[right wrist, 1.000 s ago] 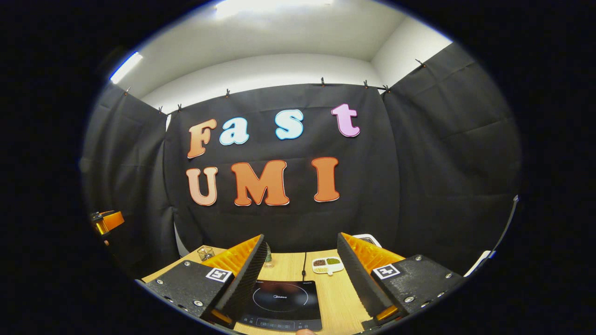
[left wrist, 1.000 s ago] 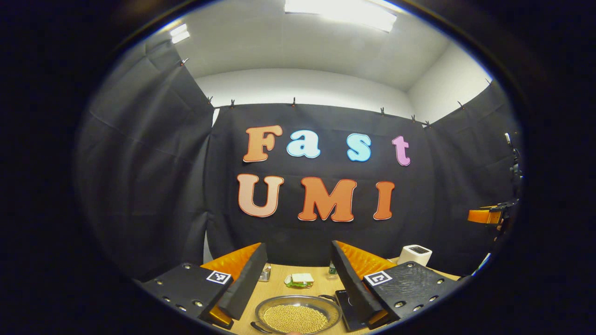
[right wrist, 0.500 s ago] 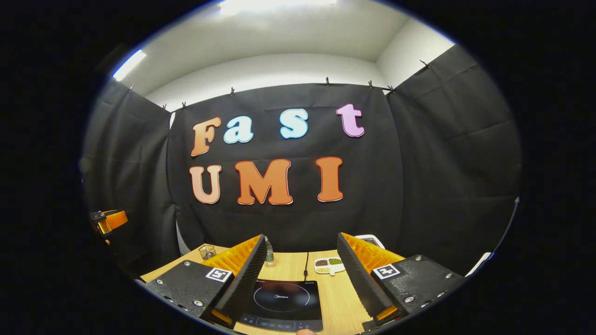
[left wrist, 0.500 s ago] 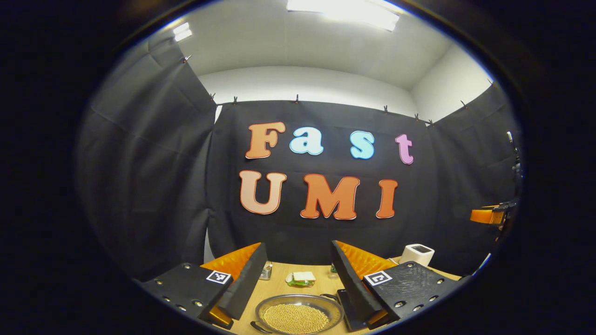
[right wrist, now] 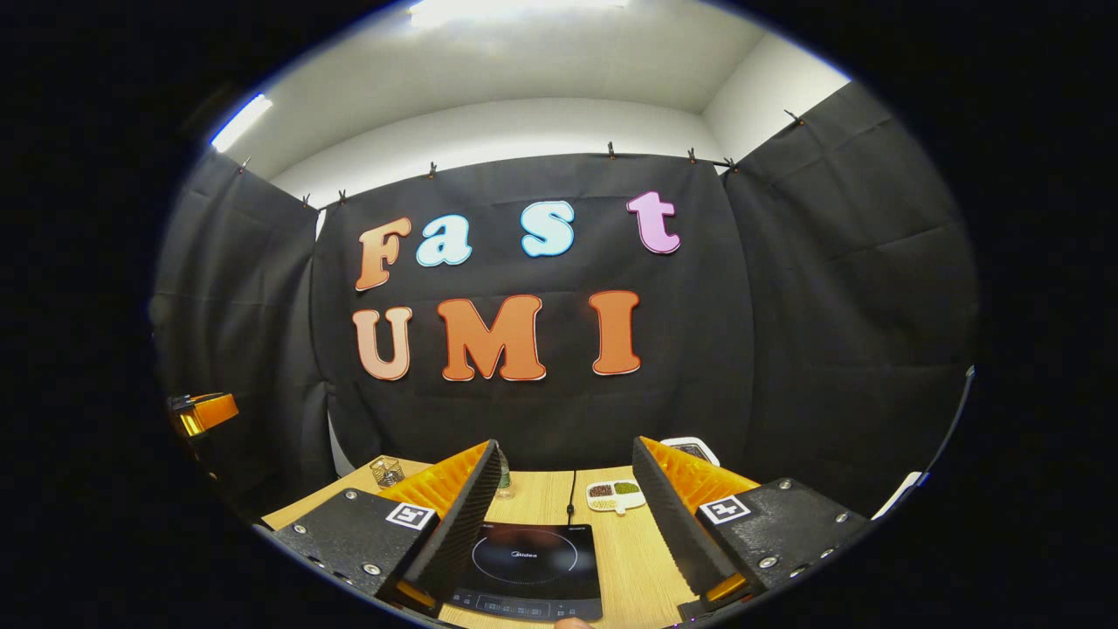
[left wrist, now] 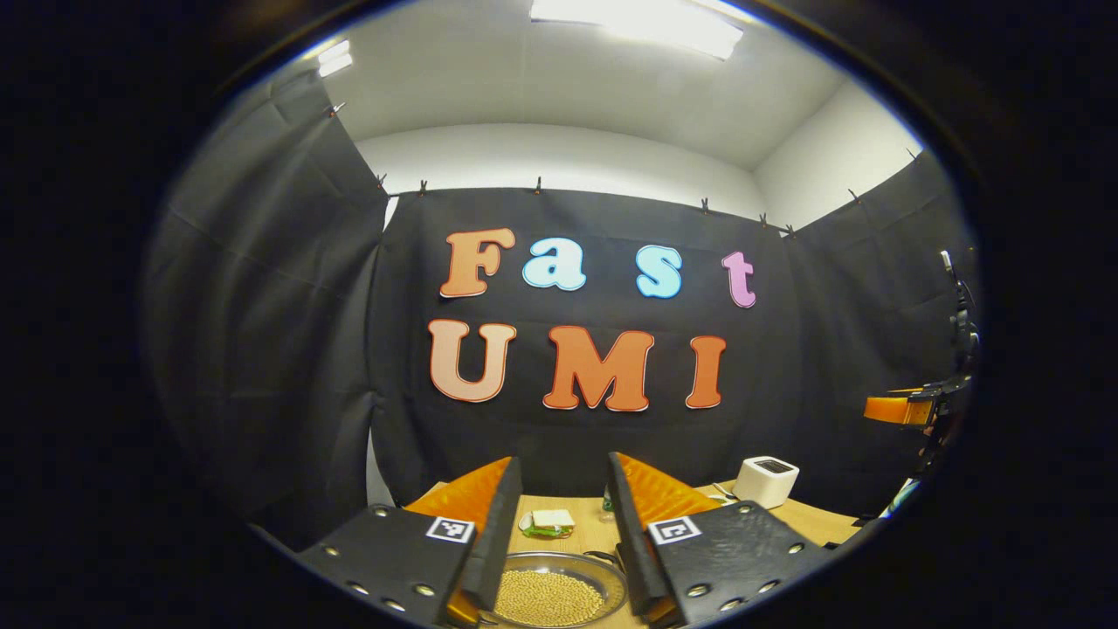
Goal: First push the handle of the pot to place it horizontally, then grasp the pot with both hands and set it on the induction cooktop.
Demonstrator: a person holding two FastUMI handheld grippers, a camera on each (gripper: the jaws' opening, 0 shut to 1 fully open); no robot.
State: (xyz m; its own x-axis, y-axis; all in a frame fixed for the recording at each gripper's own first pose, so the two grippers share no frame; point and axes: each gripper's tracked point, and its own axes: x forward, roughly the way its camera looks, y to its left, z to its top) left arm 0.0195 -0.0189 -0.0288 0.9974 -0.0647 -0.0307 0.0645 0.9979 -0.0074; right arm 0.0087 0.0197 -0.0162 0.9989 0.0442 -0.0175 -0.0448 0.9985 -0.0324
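From the left gripper view, my left gripper [left wrist: 559, 511] hangs above the near edge of the light wooden table [left wrist: 812, 520], its fingers parted with nothing between them. Below the gap sits the round metal pot filled with pale yellow beans [left wrist: 550, 594]; a dark stub at its far right rim may be the handle, though I cannot make out which way it points. Beyond the pot the tabletop is bare up to a small sandwich on a plate [left wrist: 546, 521]. Farther right a white box-shaped appliance [left wrist: 766, 480] stands near the back edge, and at the far right the other gripper [left wrist: 900, 409] is held up well off the table.

In the right gripper view, a small wire basket [right wrist: 385, 471] sits at the table's left back corner. My right gripper [right wrist: 566, 498] is also released and grips nothing, poised over the flat black induction cooktop [right wrist: 533, 563], whose ring is bare. A black cord [right wrist: 572, 494] runs from it to the back wall, with a white divided dish of beans [right wrist: 616, 495] just to the right, open wood around it.
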